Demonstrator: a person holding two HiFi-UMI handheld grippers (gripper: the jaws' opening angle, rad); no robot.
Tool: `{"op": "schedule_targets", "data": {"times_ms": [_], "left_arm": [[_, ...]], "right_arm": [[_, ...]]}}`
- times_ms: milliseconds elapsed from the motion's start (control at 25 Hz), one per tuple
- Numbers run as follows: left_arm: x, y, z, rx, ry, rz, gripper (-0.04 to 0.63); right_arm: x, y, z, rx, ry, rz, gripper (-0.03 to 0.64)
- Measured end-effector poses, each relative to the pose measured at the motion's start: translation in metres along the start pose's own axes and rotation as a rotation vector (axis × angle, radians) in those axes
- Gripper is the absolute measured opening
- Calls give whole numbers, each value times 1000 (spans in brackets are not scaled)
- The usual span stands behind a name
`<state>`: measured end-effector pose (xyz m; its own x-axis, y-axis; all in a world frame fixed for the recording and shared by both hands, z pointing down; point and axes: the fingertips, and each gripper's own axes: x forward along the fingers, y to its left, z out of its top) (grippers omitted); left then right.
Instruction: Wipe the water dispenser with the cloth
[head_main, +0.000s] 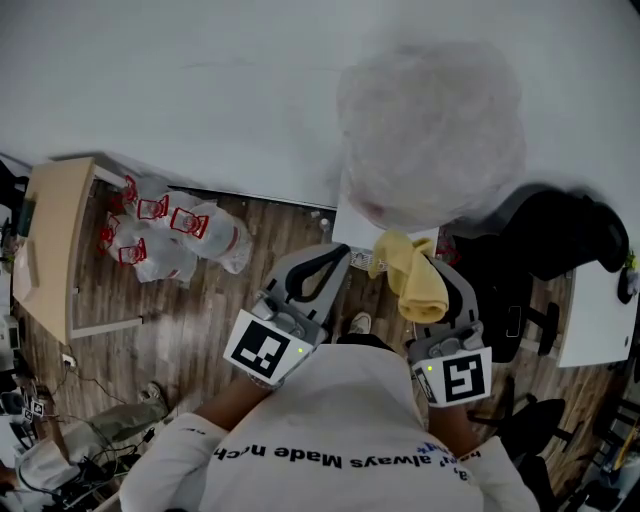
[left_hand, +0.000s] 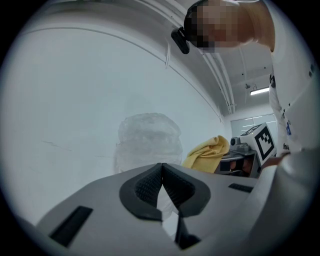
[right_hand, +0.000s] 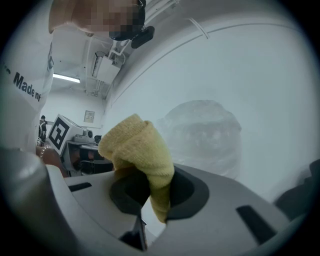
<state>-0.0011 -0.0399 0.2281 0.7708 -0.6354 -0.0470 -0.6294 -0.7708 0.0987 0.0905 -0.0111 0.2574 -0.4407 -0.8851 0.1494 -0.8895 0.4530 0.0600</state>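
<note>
Pressure should come from the folded part of the cloth (right_hand: 137, 147), not from the plastic jaws, so I would lead with the bunch that stands out above the right hand-held gripper (right_hand: 157, 192). This hand-held gripper is closed tight on the cloth; a short end hangs below the jaws and the bigger fold rises over them.

The left hand-held gripper (left_hand: 162, 187) has its jaws pressed together with nothing between them. It sits just beside the right one and has, I think, no part in the wipe now.

The water dispenser (head_main: 430, 140) is directly ahead, against a white wall. Its big bottle is translucent, rounded and a little wrinkled, and I judge it smooth and slippery. Slow strokes that follow the curve seem best, because a hard push could rock the bottle.

The yellow cloth looks soft and thick. It seems close to the bottle, but I cannot tell whether it touches.
</note>
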Motion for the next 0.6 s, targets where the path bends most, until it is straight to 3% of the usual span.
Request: {"op": "schedule_targets", "data": {"times_ms": [600], "left_arm": [[-6,18,0,-7,-2,-7,18]], "right_arm": [[52,17,-39,-49,32,-8,63]]}}
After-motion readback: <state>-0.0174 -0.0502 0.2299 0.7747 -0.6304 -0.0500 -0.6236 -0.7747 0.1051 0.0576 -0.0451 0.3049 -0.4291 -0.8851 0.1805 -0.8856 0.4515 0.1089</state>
